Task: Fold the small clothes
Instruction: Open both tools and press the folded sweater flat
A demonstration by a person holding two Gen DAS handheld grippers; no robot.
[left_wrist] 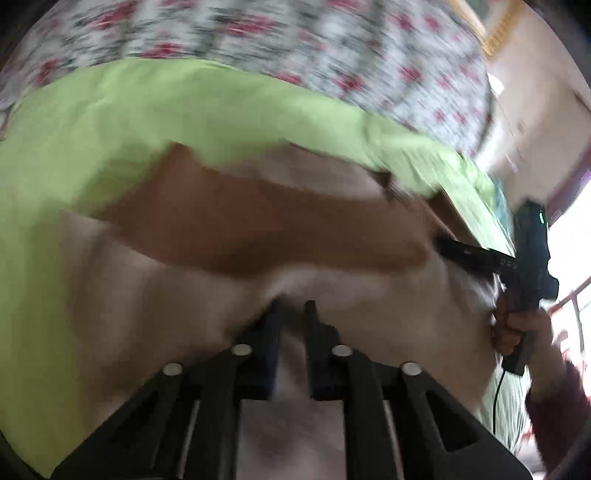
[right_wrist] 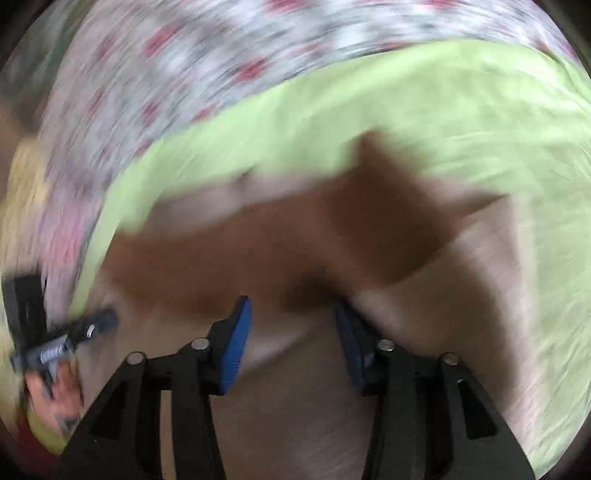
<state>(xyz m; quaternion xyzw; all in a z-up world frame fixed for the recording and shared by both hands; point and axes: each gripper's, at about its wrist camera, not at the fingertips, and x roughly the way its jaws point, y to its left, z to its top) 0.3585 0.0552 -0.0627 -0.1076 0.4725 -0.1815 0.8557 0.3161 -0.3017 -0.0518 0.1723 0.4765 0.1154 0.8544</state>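
A small piece of clothing made of soft cloth, part pale beige and part brown (left_wrist: 229, 236), lies on a light green cloth sheet (left_wrist: 110, 122). The green sheet is the big thing here, so every place is told from it. Both pictures are blurry.

Past the far edge of the green sheet lies a white cloth with little red flowers (left_wrist: 258, 29). No box or basket shows.

The left gripper (left_wrist: 293, 308) is black. It is over the middle of the green sheet, at the near edge of the small clothing. Its jaws are pressed nearly together, with a fold of the pale cloth pinched between them.

The right gripper (right_wrist: 293, 314) has black arms and blue pads (right_wrist: 236, 347). It is also over the green sheet, above the clothing. Its jaws stand apart and the pads do not press on the cloth.

A hand (left_wrist: 517, 325) holds that gripper at the right edge of the green sheet. Small letters on its black body are too blurry to read.
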